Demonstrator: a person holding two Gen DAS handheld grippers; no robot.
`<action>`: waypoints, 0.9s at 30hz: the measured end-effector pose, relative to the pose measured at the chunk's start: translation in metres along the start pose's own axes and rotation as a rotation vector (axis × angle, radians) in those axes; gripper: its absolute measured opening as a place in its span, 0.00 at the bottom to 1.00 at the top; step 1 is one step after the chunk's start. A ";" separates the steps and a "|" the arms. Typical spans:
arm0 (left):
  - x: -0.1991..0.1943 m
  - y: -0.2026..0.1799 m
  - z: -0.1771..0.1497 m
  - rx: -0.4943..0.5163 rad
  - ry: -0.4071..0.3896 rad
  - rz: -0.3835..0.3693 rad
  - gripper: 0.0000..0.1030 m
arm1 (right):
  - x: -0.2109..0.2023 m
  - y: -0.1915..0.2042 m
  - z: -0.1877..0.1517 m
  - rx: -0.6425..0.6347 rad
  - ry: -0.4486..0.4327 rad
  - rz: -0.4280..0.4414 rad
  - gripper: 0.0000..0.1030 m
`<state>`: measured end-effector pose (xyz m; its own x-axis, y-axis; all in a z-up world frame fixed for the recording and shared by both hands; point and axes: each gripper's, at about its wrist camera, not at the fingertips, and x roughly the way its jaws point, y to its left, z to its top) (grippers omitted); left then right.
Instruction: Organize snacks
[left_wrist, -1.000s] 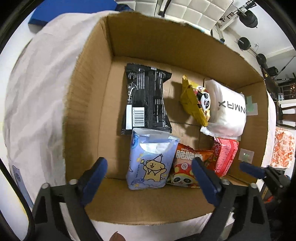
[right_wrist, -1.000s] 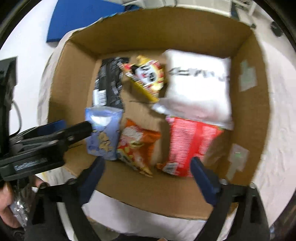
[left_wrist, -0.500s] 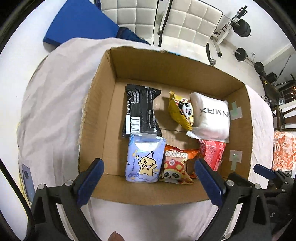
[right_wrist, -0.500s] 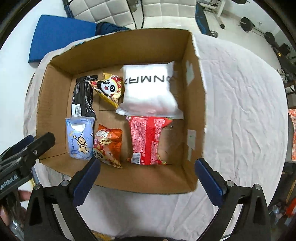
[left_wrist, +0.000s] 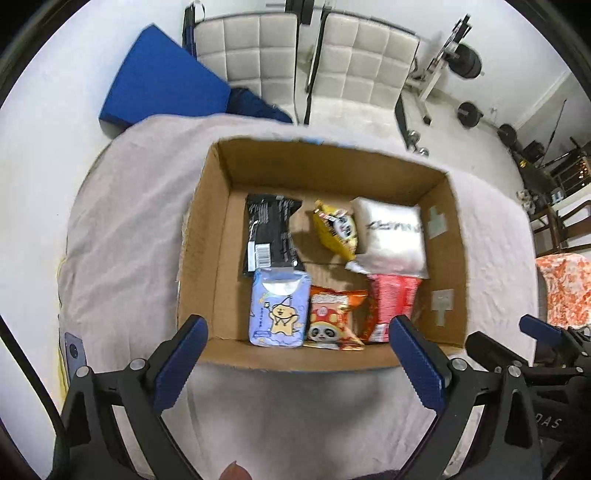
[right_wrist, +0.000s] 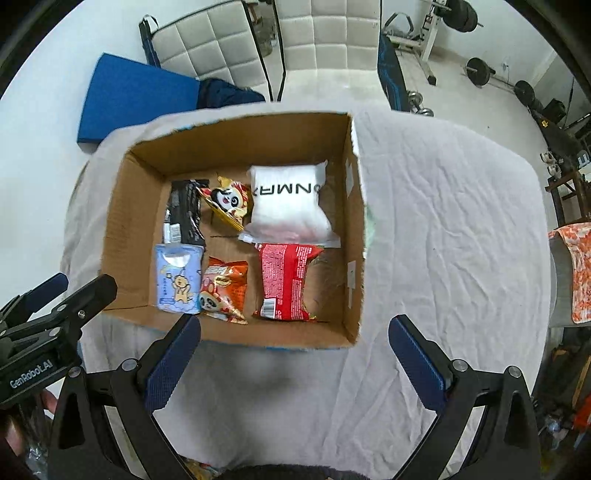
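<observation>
1. On the cloth-covered table (right_wrist: 443, 229), I am looking down at an open cardboard box (right_wrist: 129, 206) that is holding all six snack packets; it is sitting toward the table's left side in the right wrist view.
2. At the far left of the box floor, a black packet (left_wrist: 271, 232) is lying flat with its barcode toward me, and a light-blue packet with a cartoon figure (left_wrist: 279, 308) is resting just in front of it, touching its near end.
3. In the middle, a yellow panda packet (left_wrist: 336, 230) is sitting tilted at the back, leaning against the white pack beside it, and an orange panda packet (left_wrist: 332, 319) is lying in front, touching the blue one.
4. To the right, a white pillow pack with black lettering (left_wrist: 391, 232) is filling the back corner, and a red packet (left_wrist: 393, 302) is lying in front of it, with its far end tucked under the white pack's edge.
5. I am holding the left gripper (left_wrist: 295, 363) above the box's near wall, its blue-padded fingers (left_wrist: 181, 356) spread wide and gripping nothing.
6. I am holding the right gripper (right_wrist: 293, 363) above the bare cloth before the box's near right corner, its jaws likewise released and empty; the left gripper is showing at that view's left edge.
</observation>
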<state>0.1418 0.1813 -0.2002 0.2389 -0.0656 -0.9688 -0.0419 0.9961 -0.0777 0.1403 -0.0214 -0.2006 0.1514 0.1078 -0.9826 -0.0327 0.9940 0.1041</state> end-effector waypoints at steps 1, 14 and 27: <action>-0.008 -0.002 -0.002 0.000 -0.014 -0.007 0.98 | -0.008 0.000 -0.003 -0.001 -0.009 0.001 1.00; -0.141 -0.031 -0.041 0.048 -0.203 -0.025 1.00 | -0.153 -0.018 -0.065 0.021 -0.158 0.031 1.00; -0.226 -0.046 -0.066 0.047 -0.282 0.032 1.00 | -0.241 -0.014 -0.098 -0.020 -0.294 -0.024 1.00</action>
<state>0.0256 0.1468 0.0067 0.4988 -0.0216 -0.8665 -0.0102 0.9995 -0.0308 0.0070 -0.0630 0.0197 0.4318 0.0876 -0.8977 -0.0445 0.9961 0.0758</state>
